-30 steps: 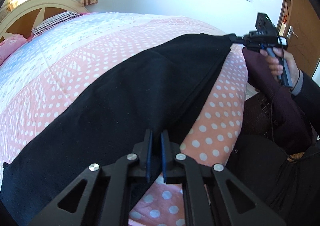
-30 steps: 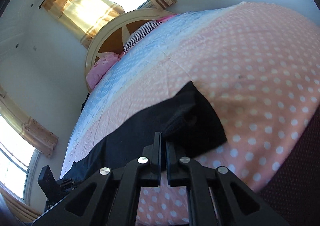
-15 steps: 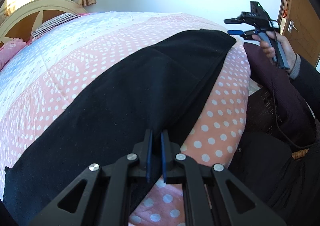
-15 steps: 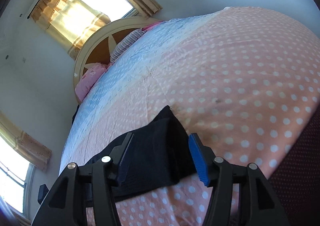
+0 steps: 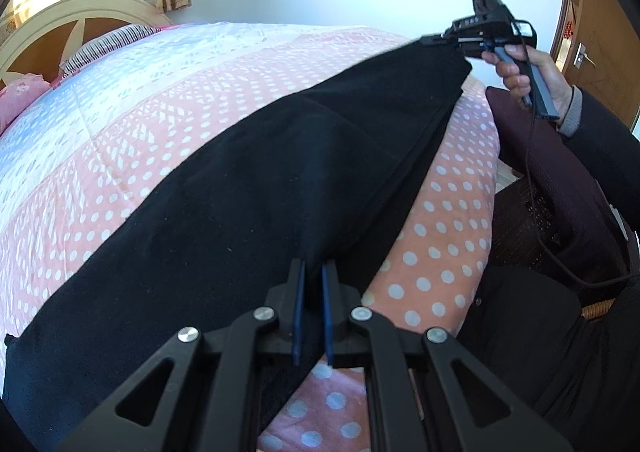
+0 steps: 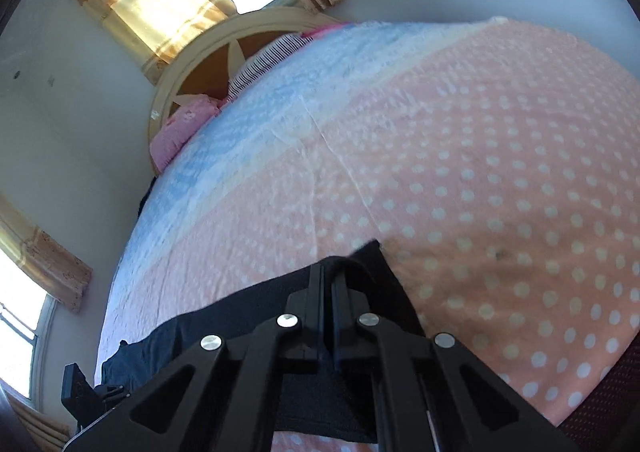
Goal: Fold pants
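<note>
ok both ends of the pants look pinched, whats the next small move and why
Probably lift the right gripper and carry its end toward the left gripper, folding the black pants in half. Both grippers look shut on an edge of the cloth, and the pants lie stretched out lengthwise on the dotted quilt.

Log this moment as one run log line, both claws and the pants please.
left claw: shut on pants | right claw: shut on pants end, lifted | pants: stretched across bed

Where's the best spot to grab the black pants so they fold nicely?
Grab the pants by the near edge and the far end corner, coming from the bed's side. They lie long and flat, so thin edges slip between jaws.
</note>
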{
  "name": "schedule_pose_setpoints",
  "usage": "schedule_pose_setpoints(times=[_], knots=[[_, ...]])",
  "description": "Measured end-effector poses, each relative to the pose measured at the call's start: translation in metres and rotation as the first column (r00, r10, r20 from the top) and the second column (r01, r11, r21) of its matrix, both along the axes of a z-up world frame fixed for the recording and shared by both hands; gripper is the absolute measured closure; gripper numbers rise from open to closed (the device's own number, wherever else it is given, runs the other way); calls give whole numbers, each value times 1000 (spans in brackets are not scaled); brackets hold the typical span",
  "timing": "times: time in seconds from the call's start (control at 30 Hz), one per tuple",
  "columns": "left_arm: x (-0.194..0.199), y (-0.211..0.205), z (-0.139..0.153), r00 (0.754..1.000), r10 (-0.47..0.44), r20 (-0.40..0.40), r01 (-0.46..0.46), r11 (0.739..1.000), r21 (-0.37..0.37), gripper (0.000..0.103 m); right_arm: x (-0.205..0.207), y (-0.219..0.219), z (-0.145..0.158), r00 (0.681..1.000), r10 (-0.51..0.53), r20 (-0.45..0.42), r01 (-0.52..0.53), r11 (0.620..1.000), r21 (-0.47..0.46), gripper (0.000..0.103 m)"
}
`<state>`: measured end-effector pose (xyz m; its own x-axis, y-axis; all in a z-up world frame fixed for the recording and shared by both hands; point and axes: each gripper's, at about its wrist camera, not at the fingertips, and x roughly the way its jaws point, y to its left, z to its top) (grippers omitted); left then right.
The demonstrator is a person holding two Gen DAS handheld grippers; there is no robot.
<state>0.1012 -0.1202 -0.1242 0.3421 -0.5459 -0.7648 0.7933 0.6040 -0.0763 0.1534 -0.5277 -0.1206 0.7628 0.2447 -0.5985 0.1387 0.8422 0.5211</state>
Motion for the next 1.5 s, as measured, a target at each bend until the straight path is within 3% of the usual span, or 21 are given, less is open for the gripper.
schedule_pose_setpoints(times=[0.07, 0.2, 0.23, 0.33, 0.37, 0.57, 0.63, 0.73, 0.9, 1.0, 1.03, 1.07, 1.17, 1.4, 1.5], knots=[[1, 0, 0, 1000, -2, -1, 2, 1000, 1, 95, -1, 4, 8, 1000, 3, 25, -2, 999, -37, 100], [1, -1, 1, 1000, -5, 2, 5, 1000, 7, 95, 10, -6, -15, 998, -23, -54, 20, 998, -54, 98], [0, -1, 1, 1000, -5, 4, 5, 1000, 8, 95, 13, -11, -22, 996, -39, -78, 35, 998, -52, 92], [0, 0, 1, 1000, -6, 4, 6, 1000, 7, 95, -1, -30, -36, 988, -119, -96, 117, 993, -18, 51], [0, 0, 1, 1000, -7, 5, 7, 1000, 7, 95, -12, -36, -36, 989, -128, -77, 130, 991, 23, 50], [-4, -6, 1, 999, -16, 42, 15, 999, 39, 95, -65, -31, -22, 991, -130, -27, 132, 989, 71, 50], [-5, -9, 1, 999, -17, 49, 15, 999, 48, 95, -75, -23, -19, 995, -103, -17, 104, 990, 94, 56], [-4, -8, 2, 999, -14, 45, 12, 999, 49, 95, -74, -4, -19, 996, -70, -54, 73, 995, 69, 59], [-4, -8, 1, 999, -7, 48, 4, 999, 53, 95, -70, 2, -31, 980, -158, -119, 156, 987, -26, 59], [-4, -9, 0, 999, -6, 47, 4, 999, 51, 95, -73, -3, -39, 981, -151, -121, 156, 987, 29, 59], [-4, -9, 0, 999, -7, 47, 5, 999, 52, 95, -73, -2, -41, 982, -142, -126, 147, 988, 35, 62], [-4, -10, 0, 999, -8, 48, 6, 999, 51, 95, -73, -2, -42, 983, -134, -125, 140, 989, 40, 76], [-3, -10, 1, 999, -4, 51, 2, 999, 44, 96, -72, 0, -41, 986, -127, -110, 128, 992, 9, 96], [-6, 1, 21, 998, -4, 58, 4, 1000, -8, 97, -79, 1, -9, 991, -132, 3, 132, 991, -34, 98], [-9, 0, 21, 998, -30, 50, 31, 999, -11, 97, -83, -3, -6, 990, -144, 3, 144, 988, -47, 98]])
